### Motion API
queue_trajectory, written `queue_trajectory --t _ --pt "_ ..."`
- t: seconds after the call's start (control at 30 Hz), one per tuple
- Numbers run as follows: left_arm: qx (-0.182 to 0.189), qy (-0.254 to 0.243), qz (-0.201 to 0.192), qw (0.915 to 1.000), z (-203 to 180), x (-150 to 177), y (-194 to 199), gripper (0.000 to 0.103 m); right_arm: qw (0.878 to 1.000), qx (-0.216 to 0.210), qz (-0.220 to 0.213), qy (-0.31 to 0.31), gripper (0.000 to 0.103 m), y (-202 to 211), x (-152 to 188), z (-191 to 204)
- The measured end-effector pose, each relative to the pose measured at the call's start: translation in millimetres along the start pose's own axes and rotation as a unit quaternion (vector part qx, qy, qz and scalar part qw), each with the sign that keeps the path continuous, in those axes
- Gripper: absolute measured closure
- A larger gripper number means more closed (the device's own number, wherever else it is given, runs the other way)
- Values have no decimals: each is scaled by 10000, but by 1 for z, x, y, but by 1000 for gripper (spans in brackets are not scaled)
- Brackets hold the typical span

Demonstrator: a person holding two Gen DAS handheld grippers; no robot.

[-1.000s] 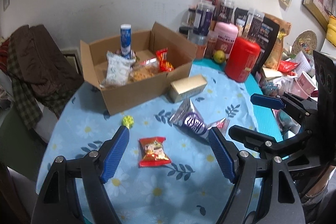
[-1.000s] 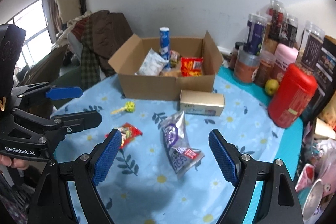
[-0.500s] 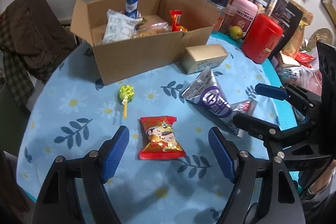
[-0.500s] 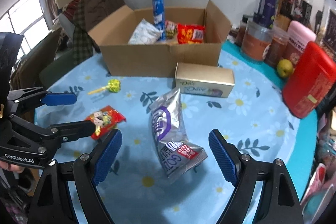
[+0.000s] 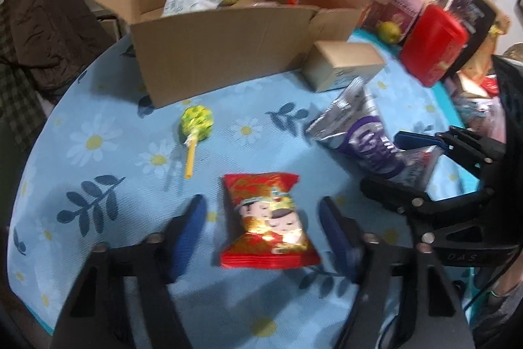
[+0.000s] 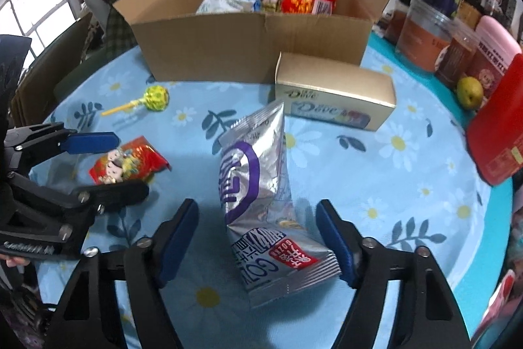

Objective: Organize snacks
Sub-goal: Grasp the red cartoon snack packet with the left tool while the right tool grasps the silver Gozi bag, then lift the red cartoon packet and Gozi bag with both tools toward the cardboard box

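Grippers angled steeply down over a round table [image 5: 98, 152] with a blue daisy cloth. Left gripper [image 5: 263, 221] straddles a red snack packet [image 5: 266, 218] lying flat; its jaws have just been closing, yet both blue pads stand clear of the packet, so nothing is grasped. Right gripper [image 6: 258, 233] straddles a silver bag [image 6: 261, 201] with purple print; its jaws have also just been closing, the left pad apart from the bag, while the right pad sits at the bag's lower corner, contact uncertain. Beyond lie a green lollipop [image 6: 153, 98], a gold box [image 6: 333, 94] and an open cardboard box [image 6: 248, 48] holding snacks. Motion blur softens the left view; jars at the far right are cut off.
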State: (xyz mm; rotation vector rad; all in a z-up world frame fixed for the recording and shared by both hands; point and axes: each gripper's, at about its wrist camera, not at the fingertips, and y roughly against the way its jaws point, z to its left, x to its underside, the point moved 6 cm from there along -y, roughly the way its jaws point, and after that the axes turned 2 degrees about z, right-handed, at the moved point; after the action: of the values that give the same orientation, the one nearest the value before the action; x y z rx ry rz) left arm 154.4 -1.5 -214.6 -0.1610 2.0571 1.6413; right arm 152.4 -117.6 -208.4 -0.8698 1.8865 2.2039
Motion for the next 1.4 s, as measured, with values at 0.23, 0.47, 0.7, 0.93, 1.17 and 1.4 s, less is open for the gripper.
queue_trajectory --t 0.23,0.47,0.7,0.93,1.17,1.4 --pt "110 54 -6 9999 0 3 1 65 10000 28 61 -6 60 -1 10 -3" --pt "347 -201 92 9992 -22 20 11 65 9999 -55 119 -107 60 14 33 -3" --pt "540 -535 209 9969 -50 38 18 65 9992 -87 290 -251 60 33 65 -4" --pt "712 -749 385 9939 -69 54 15 65 9982 -181 447 -351 58 43 85 -5" --pt "775 -619 533 9936 -69 48 8 65 9987 -30 464 -219 38 38 78 0" --pt "923 -466 411 9938 -66 43 14 65 9988 71 441 -196 38 31 73 -1"
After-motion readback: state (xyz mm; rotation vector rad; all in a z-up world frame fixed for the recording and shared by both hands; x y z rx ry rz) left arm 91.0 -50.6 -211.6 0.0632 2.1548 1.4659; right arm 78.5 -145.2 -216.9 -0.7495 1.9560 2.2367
